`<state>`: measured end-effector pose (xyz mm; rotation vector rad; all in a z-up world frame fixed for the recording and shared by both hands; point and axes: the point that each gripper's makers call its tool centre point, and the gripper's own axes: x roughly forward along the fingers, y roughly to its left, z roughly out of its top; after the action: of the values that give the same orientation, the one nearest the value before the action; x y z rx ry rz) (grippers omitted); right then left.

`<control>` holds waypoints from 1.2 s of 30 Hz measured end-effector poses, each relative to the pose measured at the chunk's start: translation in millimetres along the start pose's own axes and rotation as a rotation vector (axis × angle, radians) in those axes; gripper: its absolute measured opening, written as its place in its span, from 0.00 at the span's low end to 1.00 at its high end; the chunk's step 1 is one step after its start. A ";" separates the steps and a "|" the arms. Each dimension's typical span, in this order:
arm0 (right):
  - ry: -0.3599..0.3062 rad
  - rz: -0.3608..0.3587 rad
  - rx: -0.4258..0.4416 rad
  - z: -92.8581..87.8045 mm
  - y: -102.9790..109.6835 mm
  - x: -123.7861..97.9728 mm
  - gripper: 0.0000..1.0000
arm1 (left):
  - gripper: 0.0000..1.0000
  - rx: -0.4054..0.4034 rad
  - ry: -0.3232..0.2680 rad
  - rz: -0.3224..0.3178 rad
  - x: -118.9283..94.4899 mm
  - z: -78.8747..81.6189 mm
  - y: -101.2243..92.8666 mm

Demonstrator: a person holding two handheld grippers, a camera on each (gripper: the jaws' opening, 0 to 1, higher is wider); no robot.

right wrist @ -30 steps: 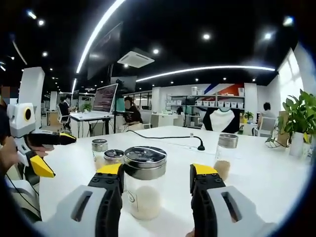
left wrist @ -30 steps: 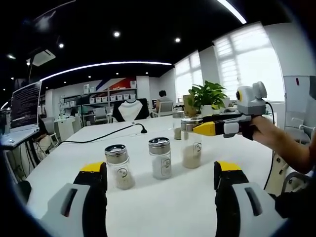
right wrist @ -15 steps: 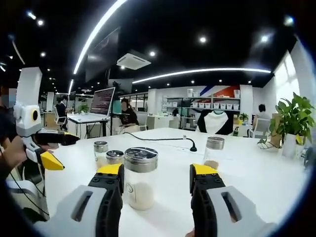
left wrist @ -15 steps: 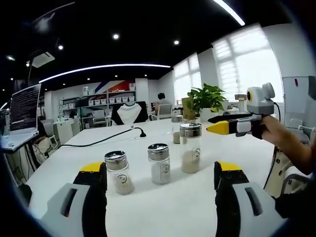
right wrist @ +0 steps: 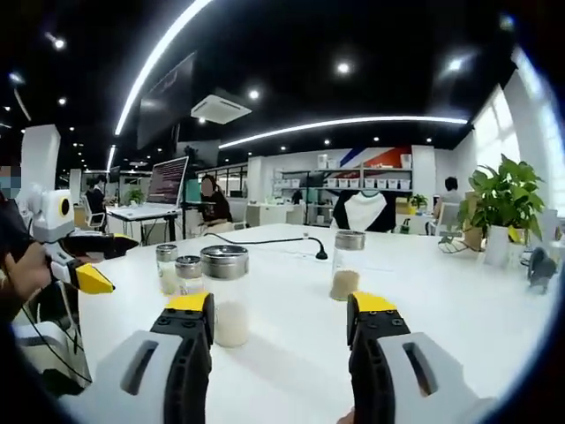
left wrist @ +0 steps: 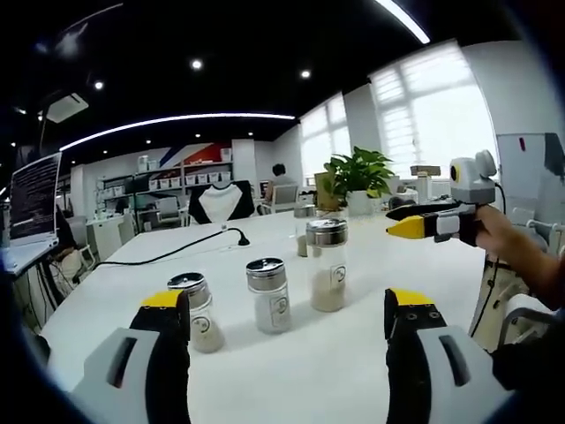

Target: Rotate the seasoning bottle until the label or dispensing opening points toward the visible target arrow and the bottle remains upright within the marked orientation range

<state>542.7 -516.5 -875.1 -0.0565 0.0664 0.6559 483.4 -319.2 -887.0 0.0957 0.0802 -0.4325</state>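
Plainly, we held both grippers, left gripper [left wrist: 287, 331] and right gripper [right wrist: 281, 340], spread and empty, clear of the tall seasoning bottle [right wrist: 225, 298] standing upright on the white table [right wrist: 459, 300]; no target arrow was visible, so the rotation seemingly remained undone.

Three shakers [left wrist: 269, 294] stand in a row on the table [left wrist: 300, 371], a fourth jar [right wrist: 345, 264] behind, apart.

Nothing legible: small round emblems on the seasoning bottles [left wrist: 327, 265] too blurred to read; lines on the monitor [left wrist: 33, 196] at nine o'clock unreadable.
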 end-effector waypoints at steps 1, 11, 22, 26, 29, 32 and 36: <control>-0.001 -0.005 0.000 0.2 -1.5 -2.0 0.63 | 0.96 0.001 -0.001 0.000 -0.1 0.3 -0.7; 0.036 -0.013 -0.004 -10.6 -8.6 -15.1 0.72 | 0.96 0.004 0.002 -0.012 -3.1 -1.4 -10.1; 0.053 -0.035 -0.016 -14.6 -15.2 -24.0 0.71 | 0.95 0.008 -0.010 -0.012 -6.5 3.8 -11.6; 0.062 -0.051 -0.015 -17.1 -22.9 -27.1 0.71 | 0.96 0.005 -0.011 -0.015 -7.9 4.0 -12.3; 0.060 -0.062 -0.012 -16.8 -27.2 -28.1 0.71 | 0.96 0.005 -0.010 -0.011 -8.2 4.2 -10.2; 0.059 -0.074 -0.008 -15.4 -30.2 -25.7 0.71 | 0.96 0.002 -0.013 -0.007 -7.7 5.3 -7.5; 0.046 -0.069 -0.015 -8.4 -30.5 -20.2 0.71 | 0.96 0.003 -0.013 -0.011 -5.9 6.2 -7.0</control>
<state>544.9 -553.5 -880.9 -0.0883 0.1034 0.5866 475.4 -323.8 -880.8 0.0958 0.0676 -0.4437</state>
